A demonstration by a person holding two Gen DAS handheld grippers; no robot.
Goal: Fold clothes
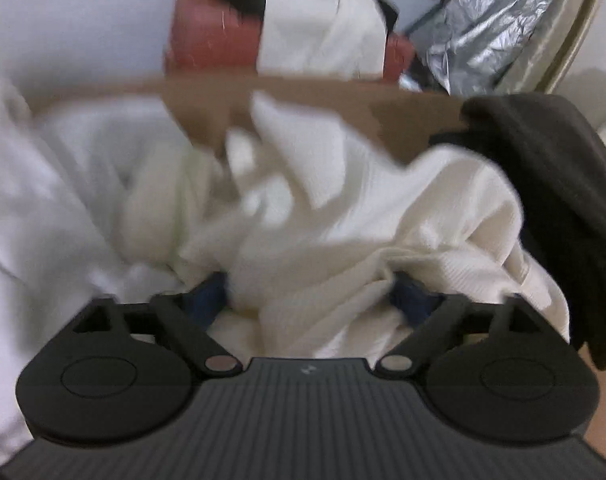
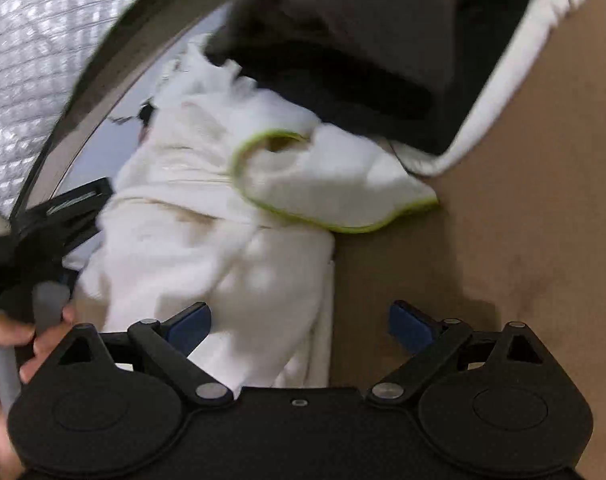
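The crumpled cream-white knit garment lies heaped on the brown bench, bunched between the spread blue-padded fingers of the left hand-held gripper, released. The right hand-held gripper, also released, hovers at the garment's edge, beside a folded dark grey cloth.

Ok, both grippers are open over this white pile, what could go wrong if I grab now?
1. The white clothes lie bunched in overlapping layers, so the left hand-held gripper may pinch several folds, or two garments, at once.
2. The dark garment lies over the white pile; pulling could drag it along.
3. The right hand-held gripper straddles the cloth edge and bare brown surface, so it may grab little.
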